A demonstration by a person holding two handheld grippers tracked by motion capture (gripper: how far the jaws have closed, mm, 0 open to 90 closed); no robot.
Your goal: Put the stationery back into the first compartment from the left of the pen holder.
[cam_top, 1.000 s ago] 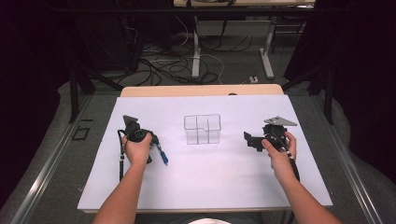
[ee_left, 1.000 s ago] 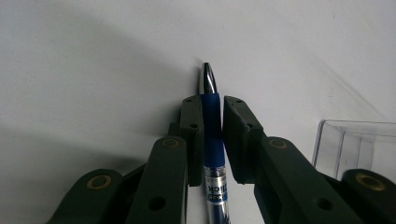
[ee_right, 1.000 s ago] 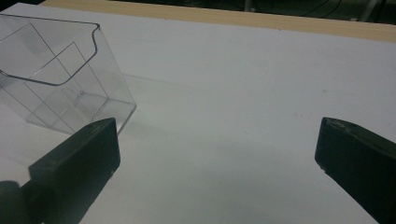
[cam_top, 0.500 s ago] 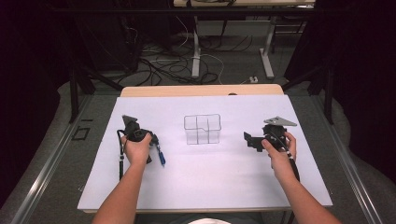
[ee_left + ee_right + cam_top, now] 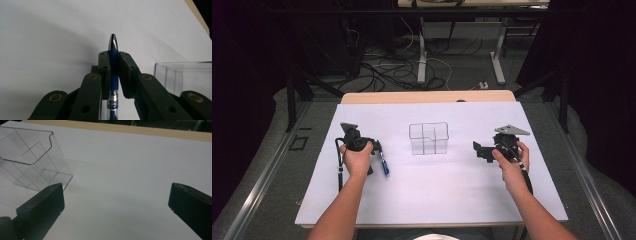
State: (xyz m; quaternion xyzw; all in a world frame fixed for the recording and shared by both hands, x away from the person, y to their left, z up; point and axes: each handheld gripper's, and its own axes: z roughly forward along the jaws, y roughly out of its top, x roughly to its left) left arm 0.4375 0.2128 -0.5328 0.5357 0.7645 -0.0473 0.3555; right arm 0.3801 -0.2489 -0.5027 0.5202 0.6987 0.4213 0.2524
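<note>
A clear plastic organiser box (image 5: 428, 138) with inner dividers stands in the middle of the white sheet. My left gripper (image 5: 378, 150) is to its left, shut on a blue pen (image 5: 384, 166) whose free end points toward the person. In the left gripper view the pen (image 5: 113, 62) is clamped between the jaws (image 5: 114, 56), its silver tip sticks out past them, and the box (image 5: 182, 75) shows at the right. My right gripper (image 5: 480, 151) hovers right of the box, open, holding nothing. In the right gripper view its jaws (image 5: 116, 195) stand wide apart, with the box (image 5: 30, 167) at the upper left.
The white sheet (image 5: 437, 195) covers a wooden table whose far edge (image 5: 427, 96) shows beyond it. Cables and table legs (image 5: 422, 50) lie on the floor behind. Both forearms come in from the bottom.
</note>
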